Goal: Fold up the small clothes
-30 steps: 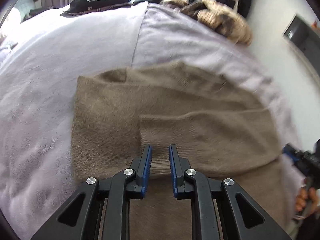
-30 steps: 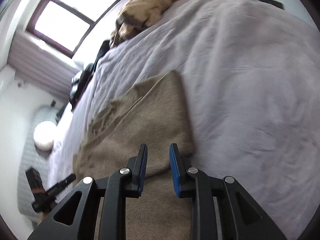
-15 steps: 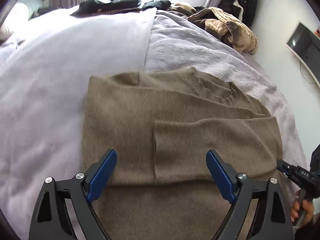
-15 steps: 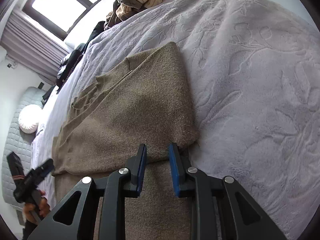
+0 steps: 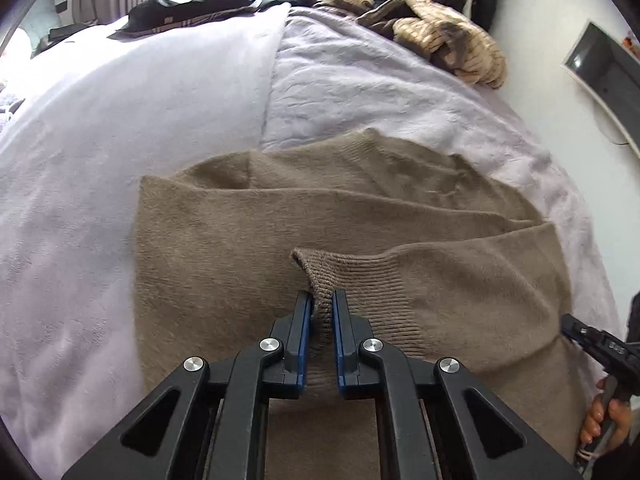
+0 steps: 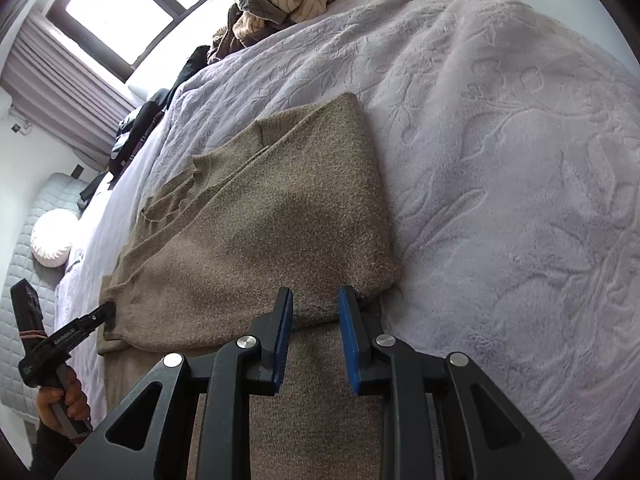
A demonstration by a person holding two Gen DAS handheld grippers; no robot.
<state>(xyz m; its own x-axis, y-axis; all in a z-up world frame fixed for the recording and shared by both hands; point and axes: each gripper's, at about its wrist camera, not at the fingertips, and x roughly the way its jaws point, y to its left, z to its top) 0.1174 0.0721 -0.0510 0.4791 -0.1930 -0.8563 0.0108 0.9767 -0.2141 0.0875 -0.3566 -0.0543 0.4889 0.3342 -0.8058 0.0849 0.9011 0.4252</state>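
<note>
A brown knit sweater lies on the lavender bed, one sleeve folded across its body. My left gripper is shut on the ribbed sleeve cuff, lifted slightly off the sweater. The sweater also shows in the right wrist view. My right gripper is part open, its fingers over the folded sleeve's edge at the sweater's right side, gripping nothing. The right gripper's tip shows in the left wrist view, and the left gripper's tip in the right wrist view.
A heap of striped tan clothes and dark garments lie at the far end of the bed. A wall monitor is at right. A window and round white cushion show left.
My left gripper, wide open half a second ago, has closed on the sleeve cuff and raised it. My right gripper has opened a little at the sweater's side.
</note>
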